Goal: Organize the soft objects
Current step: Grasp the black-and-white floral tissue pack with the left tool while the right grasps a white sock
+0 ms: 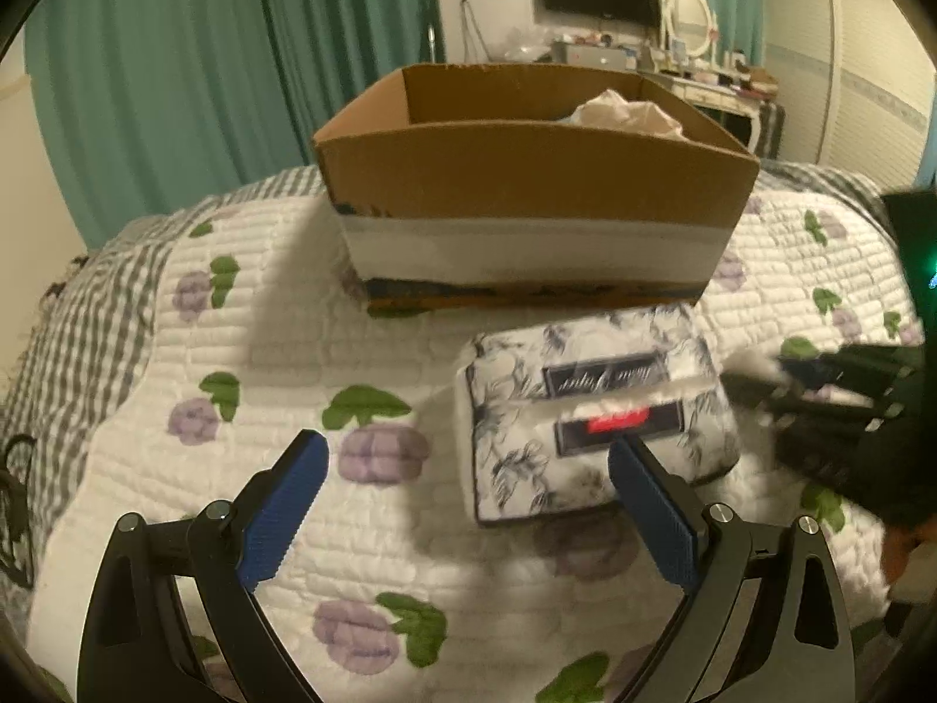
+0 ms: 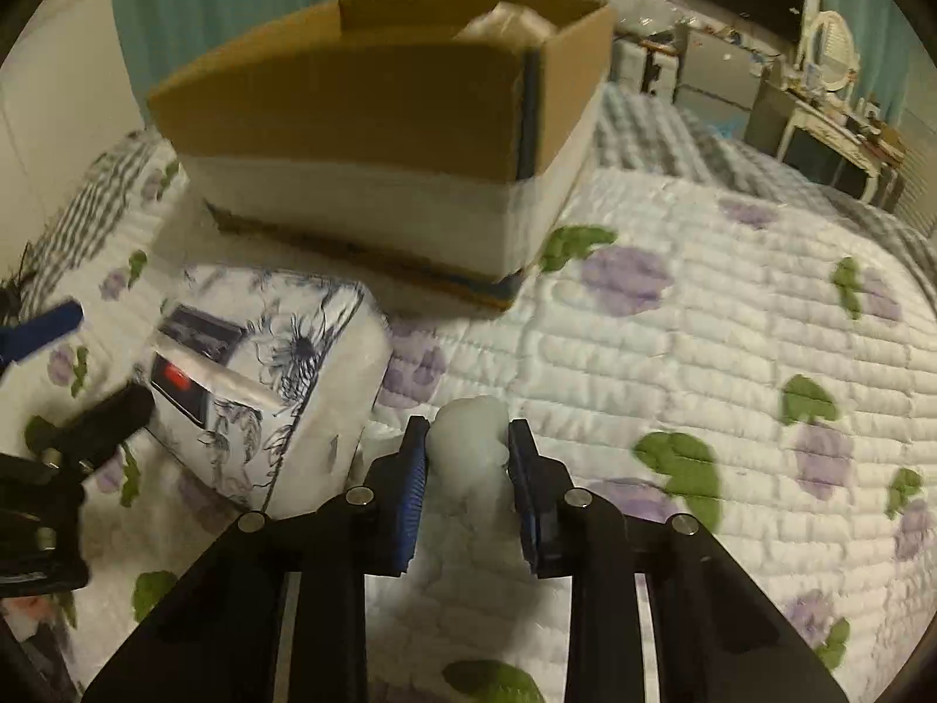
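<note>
A soft tissue pack [image 1: 597, 410] with a grey flower print lies on the quilted bed in front of an open cardboard box [image 1: 527, 176]. Crumpled white tissue [image 1: 621, 111] sits inside the box. My left gripper [image 1: 468, 468] is open, low over the bed, its right finger beside the pack's near corner. My right gripper [image 2: 468, 439] is shut on a wad of white tissue [image 2: 471, 439], to the right of the pack [image 2: 275, 386] and in front of the box [image 2: 375, 117]. It shows blurred at the right edge of the left wrist view [image 1: 755, 369].
The bed carries a white quilt [image 2: 703, 351] with purple flowers and a grey checked border. Teal curtains [image 1: 175, 58] hang behind. A dressing table [image 1: 720, 82] with a mirror and a wall screen stand at the back right.
</note>
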A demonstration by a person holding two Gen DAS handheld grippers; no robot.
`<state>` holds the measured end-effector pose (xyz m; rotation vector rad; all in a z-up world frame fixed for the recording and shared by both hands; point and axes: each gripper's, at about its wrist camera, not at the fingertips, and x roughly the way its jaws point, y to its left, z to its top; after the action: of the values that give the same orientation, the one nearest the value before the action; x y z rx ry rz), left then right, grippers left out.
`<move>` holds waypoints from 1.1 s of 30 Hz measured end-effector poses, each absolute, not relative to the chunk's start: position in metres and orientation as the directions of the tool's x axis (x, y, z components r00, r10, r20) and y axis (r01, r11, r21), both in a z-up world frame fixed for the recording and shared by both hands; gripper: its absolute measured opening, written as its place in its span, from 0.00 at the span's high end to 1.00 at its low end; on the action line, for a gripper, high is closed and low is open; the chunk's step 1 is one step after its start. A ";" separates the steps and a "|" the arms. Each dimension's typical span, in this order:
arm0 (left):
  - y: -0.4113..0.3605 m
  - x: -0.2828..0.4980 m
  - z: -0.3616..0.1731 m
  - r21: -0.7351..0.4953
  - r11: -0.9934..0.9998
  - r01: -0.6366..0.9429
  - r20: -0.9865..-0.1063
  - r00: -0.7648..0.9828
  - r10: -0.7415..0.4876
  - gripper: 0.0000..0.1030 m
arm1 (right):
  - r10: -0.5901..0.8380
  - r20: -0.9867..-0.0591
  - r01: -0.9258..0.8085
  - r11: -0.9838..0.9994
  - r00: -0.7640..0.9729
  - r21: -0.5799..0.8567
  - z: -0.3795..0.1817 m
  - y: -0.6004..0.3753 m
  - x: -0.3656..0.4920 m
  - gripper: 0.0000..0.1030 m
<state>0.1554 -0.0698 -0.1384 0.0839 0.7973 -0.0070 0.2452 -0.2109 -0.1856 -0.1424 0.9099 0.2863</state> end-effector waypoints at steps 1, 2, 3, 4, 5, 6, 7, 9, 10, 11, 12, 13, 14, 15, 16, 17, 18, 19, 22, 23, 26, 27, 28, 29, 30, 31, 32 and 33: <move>-0.068 0.154 -0.140 0.068 0.997 0.042 -0.718 0.696 0.019 0.05 | 0.179 -0.789 -0.293 0.956 0.588 -0.002 -0.181 -0.215 0.243 0.74; -0.067 0.152 -0.142 0.057 0.997 0.050 -0.723 0.691 0.007 0.05 | 0.175 -0.784 -0.280 0.960 0.596 0.002 -0.176 -0.220 0.241 0.74; -0.066 0.151 -0.144 0.049 0.997 0.058 -0.727 0.686 -0.005 0.05 | 0.175 -0.778 -0.268 0.964 0.603 0.009 -0.172 -0.224 0.238 0.74; -0.066 0.149 -0.146 0.040 0.997 0.068 -0.731 0.682 -0.017 0.05 | 0.173 -0.772 -0.256 0.967 0.611 0.014 -0.167 -0.230 0.238 0.74; -0.066 0.148 -0.150 0.032 0.996 0.080 -0.735 0.677 -0.031 0.05 | 0.168 -0.769 -0.244 0.970 0.617 0.016 -0.163 -0.233 0.237 0.74; -0.067 0.149 -0.152 0.026 0.996 0.087 -0.738 0.673 -0.039 0.05 | 0.163 -0.764 -0.229 0.973 0.624 0.020 -0.158 -0.238 0.236 0.74; -0.067 0.150 -0.153 0.019 0.996 0.090 -0.741 0.670 -0.046 0.05 | 0.164 -0.763 -0.224 0.974 0.626 0.026 -0.157 -0.238 0.237 0.74; -0.066 0.158 -0.156 -0.021 0.996 0.089 -0.745 0.663 -0.075 0.06 | 0.175 -0.761 -0.211 0.976 0.625 0.052 -0.152 -0.245 0.237 0.74; -0.065 0.163 -0.157 -0.044 0.995 0.091 -0.744 0.661 -0.093 0.06 | 0.183 -0.761 -0.206 0.976 0.622 0.066 -0.151 -0.247 0.237 0.74; -0.065 0.168 -0.158 -0.062 0.993 0.097 -0.744 0.659 -0.111 0.06 | 0.192 -0.762 -0.204 0.976 0.619 0.081 -0.151 -0.250 0.237 0.74; -0.065 0.171 -0.159 -0.073 0.992 0.103 -0.744 0.656 -0.122 0.06 | 0.195 -0.762 -0.201 0.976 0.618 0.087 -0.151 -0.251 0.238 0.74; -0.066 0.176 -0.162 -0.090 0.990 0.110 -0.747 0.650 -0.140 0.06 | 0.197 -0.764 -0.198 0.976 0.614 0.092 -0.152 -0.251 0.239 0.74; -0.068 0.180 -0.164 -0.103 0.988 0.118 -0.748 0.645 -0.155 0.08 | 0.197 -0.766 -0.197 0.976 0.612 0.093 -0.154 -0.249 0.240 0.74; -0.070 0.182 -0.166 -0.109 0.986 0.128 -0.748 0.642 -0.166 0.14 | 0.195 -0.766 -0.196 0.976 0.612 0.093 -0.155 -0.248 0.241 0.74; -0.074 0.185 -0.169 -0.115 0.983 0.142 -0.751 0.636 -0.180 0.15 | 0.194 -0.768 -0.195 0.976 0.611 0.092 -0.156 -0.247 0.241 0.74; -0.076 0.187 -0.172 -0.133 0.979 0.156 -0.754 0.625 -0.202 0.18 | 0.194 -0.770 -0.196 0.976 0.608 0.092 -0.157 -0.247 0.241 0.74; -0.077 0.189 -0.174 -0.152 0.975 0.162 -0.755 0.617 -0.221 0.20 | 0.195 -0.771 -0.197 0.976 0.606 0.092 -0.158 -0.247 0.242 0.74; -0.076 0.190 -0.175 -0.169 0.972 0.163 -0.756 0.612 -0.234 0.21 | 0.196 -0.771 -0.199 0.976 0.606 0.091 -0.158 -0.246 0.241 0.74; -0.075 0.190 -0.173 -0.187 0.969 0.159 -0.753 0.611 -0.245 0.34 | 0.199 -0.768 -0.207 0.974 0.609 0.088 -0.157 -0.244 0.240 0.74; -0.076 0.188 -0.170 -0.173 0.971 0.164 -0.753 0.614 -0.237 0.40 | 0.201 -0.767 -0.208 0.974 0.610 0.089 -0.157 -0.244 0.240 0.74; -0.077 0.183 -0.160 -0.143 0.976 0.165 -0.748 0.627 -0.215 0.49 | 0.207 -0.759 -0.209 0.973 0.617 0.096 -0.153 -0.244 0.236 0.74; -0.076 0.182 -0.158 -0.140 0.977 0.162 -0.747 0.630 -0.212 0.54 | 0.209 -0.756 -0.209 0.973 0.620 0.098 -0.151 -0.245 0.234 0.74; -0.075 0.180 -0.156 -0.134 0.978 0.160 -0.744 0.635 -0.206 0.55 | 0.212 -0.751 -0.209 0.973 0.625 0.101 -0.149 -0.246 0.231 0.74; -0.075 0.176 -0.152 -0.125 0.980 0.157 -0.738 0.645 -0.198 0.57 | 0.214 -0.748 -0.208 0.973 0.629 0.103 -0.147 -0.246 0.229 0.74; -0.076 0.173 -0.148 -0.116 0.981 0.154 -0.733 0.653 -0.189 0.60 | 0.216 -0.742 -0.207 0.973 0.635 0.106 -0.143 -0.247 0.226 0.74; -0.075 0.171 -0.143 -0.114 0.982 0.154 -0.729 0.658 -0.188 0.63 | 0.216 -0.738 -0.206 0.973 0.640 0.106 -0.141 -0.248 0.223 0.74; -0.075 0.168 -0.138 -0.107 0.982 0.156 -0.725 0.663 -0.185 0.69 | 0.216 -0.732 -0.206 0.973 0.647 0.105 -0.137 -0.248 0.220 0.74; -0.075 0.168 -0.135 -0.098 0.983 0.156 -0.723 0.668 -0.179 0.70 | 0.217 -0.727 -0.207 0.973 0.652 0.104 -0.133 -0.248 0.217 0.74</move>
<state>0.1677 -0.0750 -0.1354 -0.0286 0.8181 -0.1890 0.2168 -0.2482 -0.1333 0.0126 0.8267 0.2402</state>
